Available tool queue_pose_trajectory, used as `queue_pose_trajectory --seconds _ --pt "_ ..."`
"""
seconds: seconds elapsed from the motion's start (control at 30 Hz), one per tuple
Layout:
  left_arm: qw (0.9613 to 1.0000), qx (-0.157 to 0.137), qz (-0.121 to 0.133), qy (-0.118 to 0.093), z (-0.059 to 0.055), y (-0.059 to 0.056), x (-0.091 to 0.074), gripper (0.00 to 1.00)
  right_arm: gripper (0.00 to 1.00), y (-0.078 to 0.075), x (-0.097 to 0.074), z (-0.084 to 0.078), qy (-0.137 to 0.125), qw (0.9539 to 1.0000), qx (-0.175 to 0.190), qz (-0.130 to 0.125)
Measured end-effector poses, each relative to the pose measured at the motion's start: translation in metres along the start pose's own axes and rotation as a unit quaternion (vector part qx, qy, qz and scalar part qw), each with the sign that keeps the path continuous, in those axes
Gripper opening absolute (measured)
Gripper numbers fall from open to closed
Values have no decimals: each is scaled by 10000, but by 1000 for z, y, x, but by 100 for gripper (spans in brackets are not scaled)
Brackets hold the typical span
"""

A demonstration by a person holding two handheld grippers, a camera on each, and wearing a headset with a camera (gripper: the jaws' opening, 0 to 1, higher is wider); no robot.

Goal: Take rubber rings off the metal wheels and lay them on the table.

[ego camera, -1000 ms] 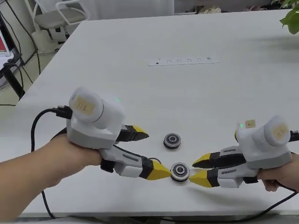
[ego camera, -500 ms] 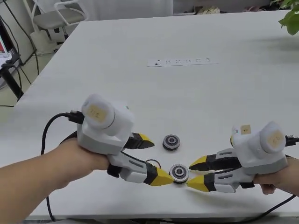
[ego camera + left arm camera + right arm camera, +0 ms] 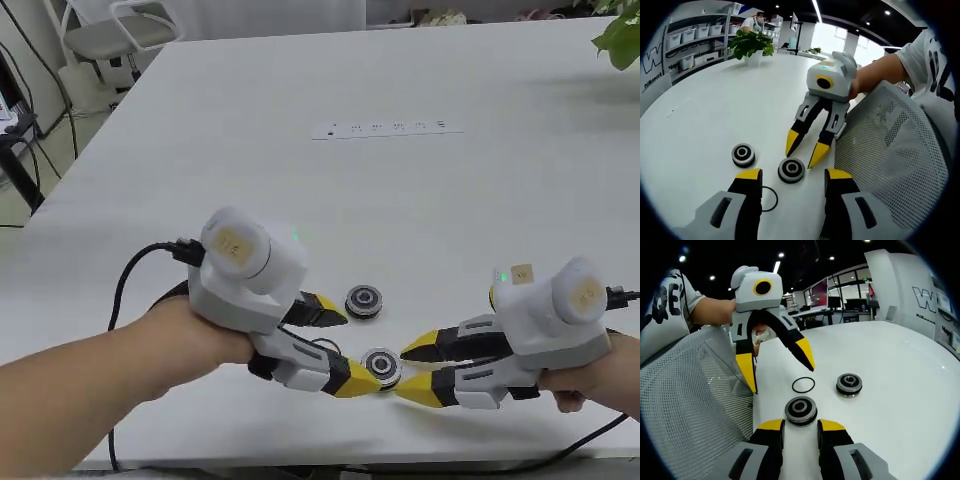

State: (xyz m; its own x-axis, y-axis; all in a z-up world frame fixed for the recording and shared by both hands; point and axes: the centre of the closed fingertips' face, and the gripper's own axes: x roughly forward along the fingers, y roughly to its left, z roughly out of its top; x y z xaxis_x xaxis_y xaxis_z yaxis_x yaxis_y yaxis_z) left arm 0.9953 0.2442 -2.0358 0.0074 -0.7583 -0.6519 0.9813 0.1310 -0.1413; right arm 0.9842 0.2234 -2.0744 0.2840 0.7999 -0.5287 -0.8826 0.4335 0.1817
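Left gripper and right gripper, both spread and empty, are drawn closer to the near metal wheel; ring removal is expected.

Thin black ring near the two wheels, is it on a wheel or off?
Off. The ring lies flat on the bare table, apart from the nearer wheel and the farther wheel.

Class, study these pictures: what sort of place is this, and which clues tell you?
Probably an open-plan office or lab: a big white table with a power strip, shelves of storage bins along the wall, and a mesh office chair.
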Motion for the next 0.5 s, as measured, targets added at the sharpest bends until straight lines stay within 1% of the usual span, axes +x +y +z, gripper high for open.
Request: queue_pose_trajectory --seconds 0.13,0.3,0.4,0.5 --pt "10000 5 -60 5 1 -2 5 43 23 1 0 0 -13 10000 38 9" --pt "9998 49 -138 103 -3 -5 13 39 23 1 1 0 -27 10000 68 10" --pt "9998 -9 -157 92 -4 -5 17 36 23 0 0 0 -39 10000 86 1" --pt "9998 4 -172 125 -5 -6 20 34 23 1 1 0 -44 9999 100 3"
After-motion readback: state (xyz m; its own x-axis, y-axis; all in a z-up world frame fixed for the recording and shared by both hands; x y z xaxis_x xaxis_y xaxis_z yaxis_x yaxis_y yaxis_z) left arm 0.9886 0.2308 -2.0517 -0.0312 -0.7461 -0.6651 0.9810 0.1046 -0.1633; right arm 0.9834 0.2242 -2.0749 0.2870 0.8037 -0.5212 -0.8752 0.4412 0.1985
